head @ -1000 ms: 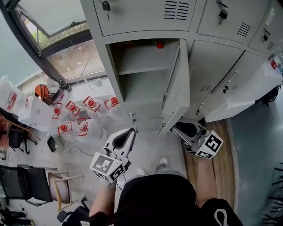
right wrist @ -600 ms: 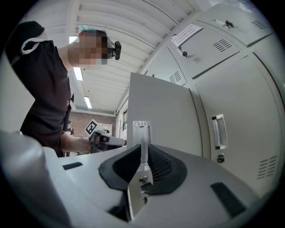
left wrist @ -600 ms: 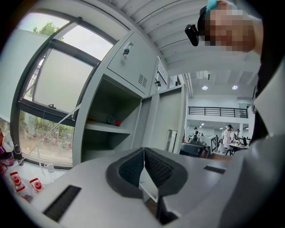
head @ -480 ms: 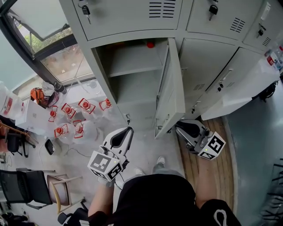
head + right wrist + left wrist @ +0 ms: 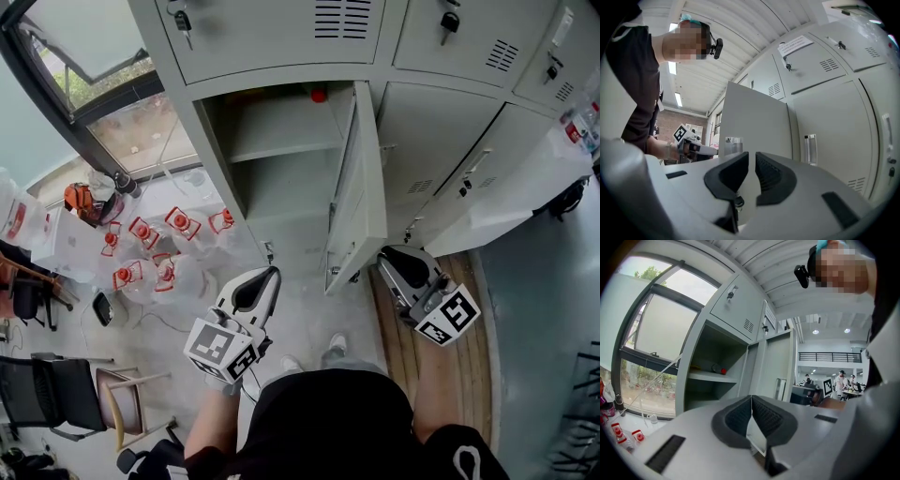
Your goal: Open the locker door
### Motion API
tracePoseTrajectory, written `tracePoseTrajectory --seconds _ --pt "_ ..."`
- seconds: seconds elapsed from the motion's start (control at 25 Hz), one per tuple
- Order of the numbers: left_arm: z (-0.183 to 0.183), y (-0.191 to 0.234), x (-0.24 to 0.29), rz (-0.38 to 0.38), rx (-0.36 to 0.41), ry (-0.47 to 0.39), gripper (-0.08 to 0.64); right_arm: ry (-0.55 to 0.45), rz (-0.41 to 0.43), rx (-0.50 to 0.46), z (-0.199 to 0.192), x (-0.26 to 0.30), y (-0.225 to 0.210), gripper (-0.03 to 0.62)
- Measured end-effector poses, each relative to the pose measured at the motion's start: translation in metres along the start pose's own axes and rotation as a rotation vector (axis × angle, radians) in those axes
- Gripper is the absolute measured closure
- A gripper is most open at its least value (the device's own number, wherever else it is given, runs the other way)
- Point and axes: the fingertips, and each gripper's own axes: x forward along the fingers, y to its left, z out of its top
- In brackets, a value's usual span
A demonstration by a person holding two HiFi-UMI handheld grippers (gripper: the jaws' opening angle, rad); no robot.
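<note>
The grey locker door [image 5: 361, 187] stands swung out towards me, edge-on in the head view. Behind it the compartment [image 5: 281, 150] is open, with a small red thing [image 5: 319, 95] on its shelf. My right gripper [image 5: 386, 255] is low, just right of the door's bottom corner, not touching it. Its pads stand a thin gap apart with nothing between them. In the right gripper view it [image 5: 752, 159] faces the door's outer face [image 5: 754, 117], its handle [image 5: 732, 140] and a hanging key [image 5: 736, 202]. My left gripper [image 5: 267, 275] hangs below the opening, shut and empty [image 5: 751, 401].
Several clear water jugs with red caps [image 5: 155, 248] lie on the floor at left, under the window [image 5: 112, 84]. A chair [image 5: 131, 394] is at lower left. Closed lockers [image 5: 441, 141] stand on the right, and a wooden platform [image 5: 469, 375] lies under my right arm. My shoes [image 5: 336, 345] are near the door.
The whole view has shifted slightly. My right gripper has drawn a little up and back from the door's lower edge. The left gripper has hardly moved.
</note>
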Motion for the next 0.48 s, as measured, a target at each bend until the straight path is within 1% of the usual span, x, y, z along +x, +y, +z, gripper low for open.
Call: tracePoseTrajectory --seconds 0.12,0.24,0.36,0.48 --pt "0.007 -0.003 0.000 0.005 0.011 -0.012 0.537 -0.015 -0.041 -0.043 0.022 0.004 0.003 0.531" --pt "0.017 -0.006 0.000 0.013 0.028 -0.029 0.537 -0.007 -0.100 -0.091 0.040 0.008 0.004 0.532" --pt "0.027 -0.010 0.000 0.022 0.040 -0.045 0.537 0.006 -0.145 -0.105 0.053 0.011 0.007 0.534" --pt "0.038 -0.013 0.003 0.028 0.051 -0.054 0.537 0.000 -0.164 -0.103 0.063 0.013 0.011 0.534"
